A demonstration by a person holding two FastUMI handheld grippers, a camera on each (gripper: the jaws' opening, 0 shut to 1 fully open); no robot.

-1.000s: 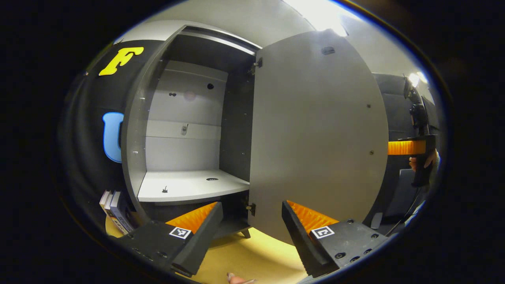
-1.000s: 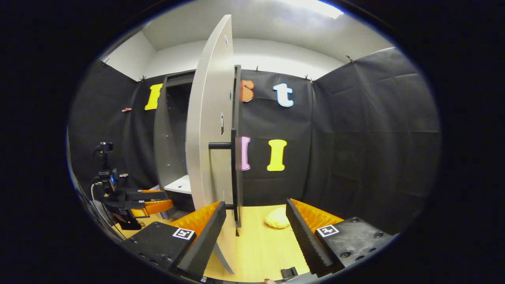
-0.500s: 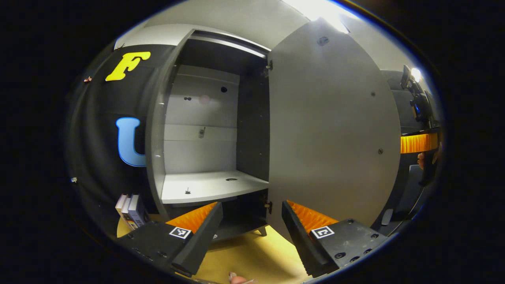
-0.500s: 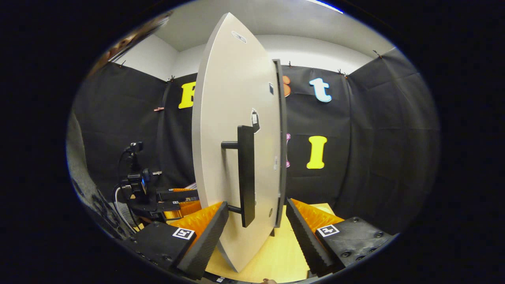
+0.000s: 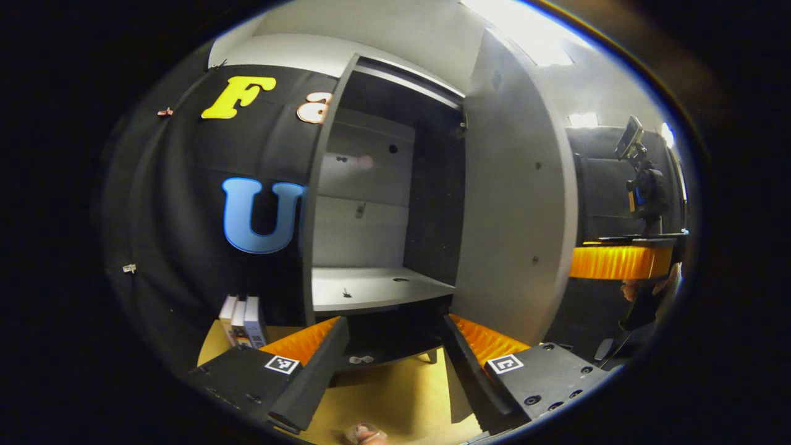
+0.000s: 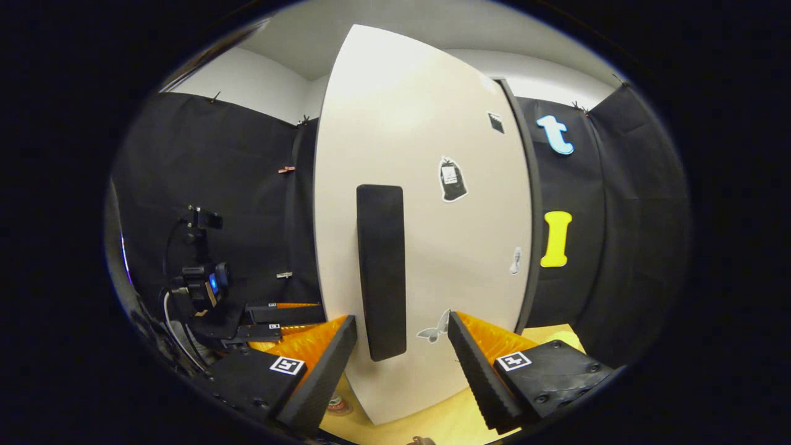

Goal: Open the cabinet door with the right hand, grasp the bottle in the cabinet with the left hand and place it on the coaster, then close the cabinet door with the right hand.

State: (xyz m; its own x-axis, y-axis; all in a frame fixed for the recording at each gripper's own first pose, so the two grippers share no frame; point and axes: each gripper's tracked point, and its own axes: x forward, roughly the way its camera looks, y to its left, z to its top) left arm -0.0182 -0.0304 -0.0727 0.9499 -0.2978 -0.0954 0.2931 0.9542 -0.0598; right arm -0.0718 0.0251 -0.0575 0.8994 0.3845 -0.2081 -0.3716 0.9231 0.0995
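Right tongs (image 6: 395, 371) stood wide open, empty, facing the door (image 6: 426, 154) handle (image 6: 381, 272) to push it shut. Left tongs (image 5: 395, 364) gaped empty before the bottle-less shelf (image 5: 377, 287).

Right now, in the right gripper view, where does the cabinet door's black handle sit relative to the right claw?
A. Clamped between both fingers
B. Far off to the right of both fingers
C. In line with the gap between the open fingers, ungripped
C: the handle hangs above the gap of the open right claw, and neither finger presses on it.
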